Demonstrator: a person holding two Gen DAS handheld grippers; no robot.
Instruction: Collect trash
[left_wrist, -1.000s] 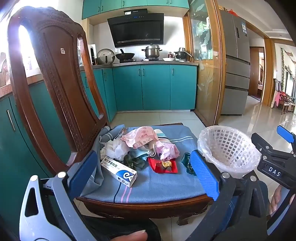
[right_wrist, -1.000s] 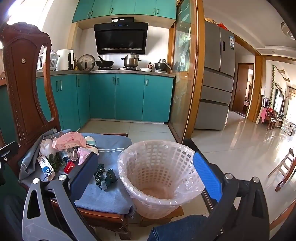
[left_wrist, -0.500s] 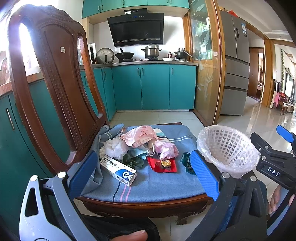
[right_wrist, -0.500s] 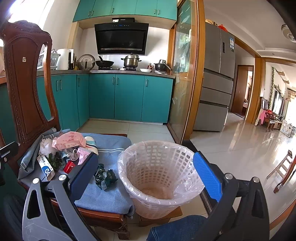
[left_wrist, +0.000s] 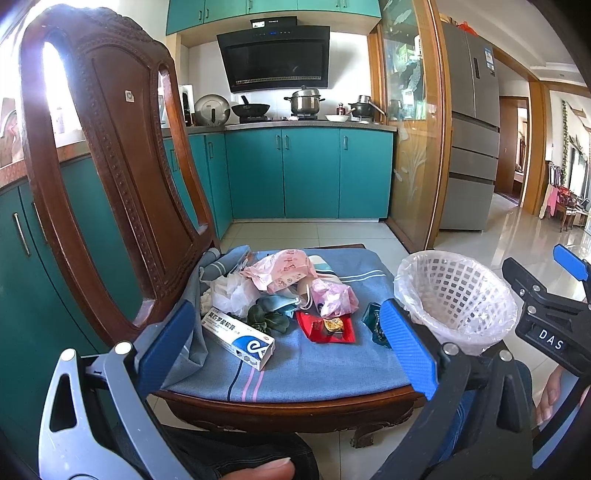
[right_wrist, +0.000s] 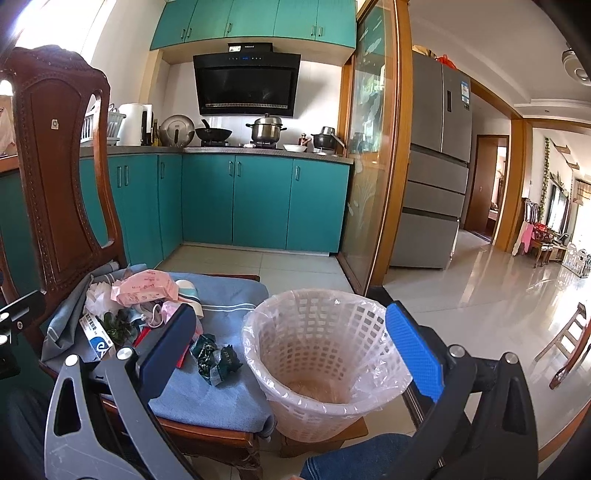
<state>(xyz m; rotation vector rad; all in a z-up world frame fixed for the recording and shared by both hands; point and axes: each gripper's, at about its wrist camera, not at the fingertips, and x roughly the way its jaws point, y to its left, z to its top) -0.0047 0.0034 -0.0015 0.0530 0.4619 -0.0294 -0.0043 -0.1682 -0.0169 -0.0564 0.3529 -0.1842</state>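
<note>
My left gripper (left_wrist: 284, 343) is spread wide with nothing between its blue pads, and it frames the trash pile from the lower part of the left wrist view. My right gripper (right_wrist: 291, 350) is likewise wide open and holds nothing; in the right wrist view its span brackets the lined basket (right_wrist: 321, 354), which occupies the lower centre of that frame and appears empty. The trash lies on the blue seat cushion (left_wrist: 295, 373) of the wooden chair (left_wrist: 110, 147), not in the basket. In the left wrist view the white ointment box (left_wrist: 239, 338) sits lower left of centre, and its long axis runs diagonally from upper left to lower right. To its right lie the red wrapper (left_wrist: 327, 326) at centre, the pink bag (left_wrist: 284, 269) above it, and the dark green wrapper (left_wrist: 375, 325) partly hidden behind my right-hand pad. The governing relation: the basket stands at the right edge of the seat, so every item must travel rightward in the frame. I judge the left gripper better placed for the box and the central pile, since these lie directly ahead between its pads. The right gripper is nearer the green wrapper (right_wrist: 214, 360), which lies just left of the basket rim. To take the box, I would turn the gripper so the pads close across its short side.
</note>
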